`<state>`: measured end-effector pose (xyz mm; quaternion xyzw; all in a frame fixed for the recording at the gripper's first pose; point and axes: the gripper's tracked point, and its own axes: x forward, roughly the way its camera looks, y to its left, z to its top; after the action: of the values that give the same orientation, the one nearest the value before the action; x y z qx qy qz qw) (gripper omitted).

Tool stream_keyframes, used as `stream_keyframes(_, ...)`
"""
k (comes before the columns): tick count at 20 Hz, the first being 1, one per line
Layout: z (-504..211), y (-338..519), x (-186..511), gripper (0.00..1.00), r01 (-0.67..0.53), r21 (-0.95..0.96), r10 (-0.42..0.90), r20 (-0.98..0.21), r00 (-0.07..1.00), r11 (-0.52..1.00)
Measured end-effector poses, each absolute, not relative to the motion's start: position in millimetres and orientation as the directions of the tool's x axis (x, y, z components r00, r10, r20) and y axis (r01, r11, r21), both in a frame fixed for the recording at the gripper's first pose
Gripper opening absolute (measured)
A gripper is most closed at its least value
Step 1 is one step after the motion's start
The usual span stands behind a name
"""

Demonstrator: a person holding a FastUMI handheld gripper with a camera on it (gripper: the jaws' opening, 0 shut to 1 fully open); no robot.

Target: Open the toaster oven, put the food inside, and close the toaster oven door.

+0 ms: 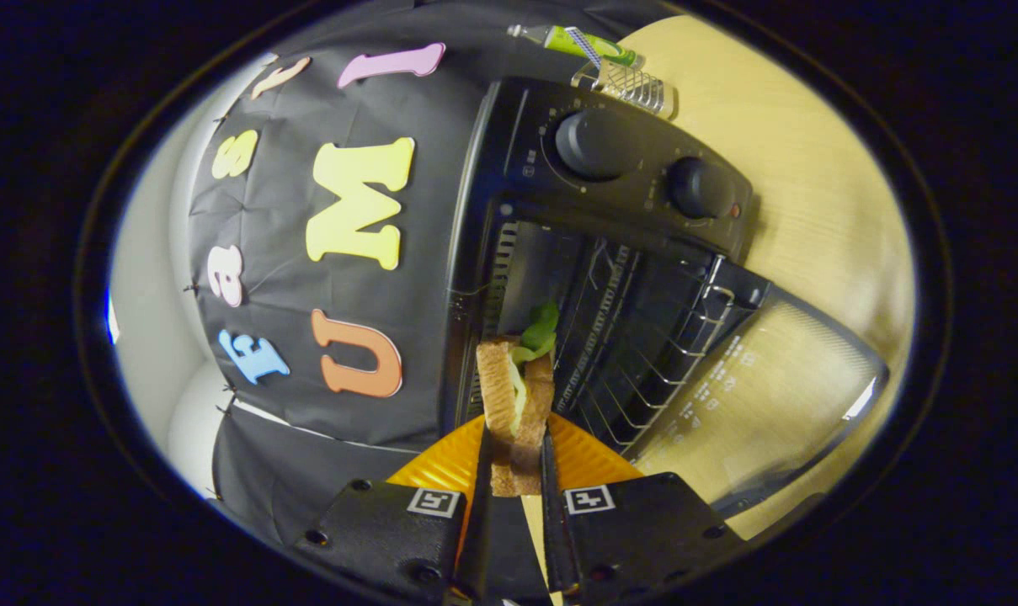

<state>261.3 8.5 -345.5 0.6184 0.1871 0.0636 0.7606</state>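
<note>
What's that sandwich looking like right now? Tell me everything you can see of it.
The sandwich is two slices of toasted-looking brown bread with green lettuce poking out at its far end and a pale filling between the slices. It stands on edge, pinched between the two fingers of the gripper, which press on its sides. It is held in front of the toaster oven, whose door hangs open, and its leafy end points toward the wire rack inside.

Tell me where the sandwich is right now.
In the gripper view, the sandwich is clamped between the gripper fingers, held just in front of the open toaster oven, beside its wire rack.
</note>
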Motion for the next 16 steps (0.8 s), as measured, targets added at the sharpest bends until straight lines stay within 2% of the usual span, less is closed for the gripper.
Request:
stream_keyframes(4, -366, 9, 288, 0.32, 0.149, 0.969, 0.29, -0.204, 0.935, 0.199)
stream_keyframes(9, -380, 17, 303, 0.37, 0.187, 0.939, 0.298, -0.274, 0.914, 0.289)
stream_keyframes(14, -372, 26, 304, 0.57, 0.159, 0.9, 0.328, -0.305, 0.894, 0.405)
stream_keyframes(16, -378, 29, 301, 0.68, 0.176, 0.865, 0.331, -0.358, 0.873, 0.47)
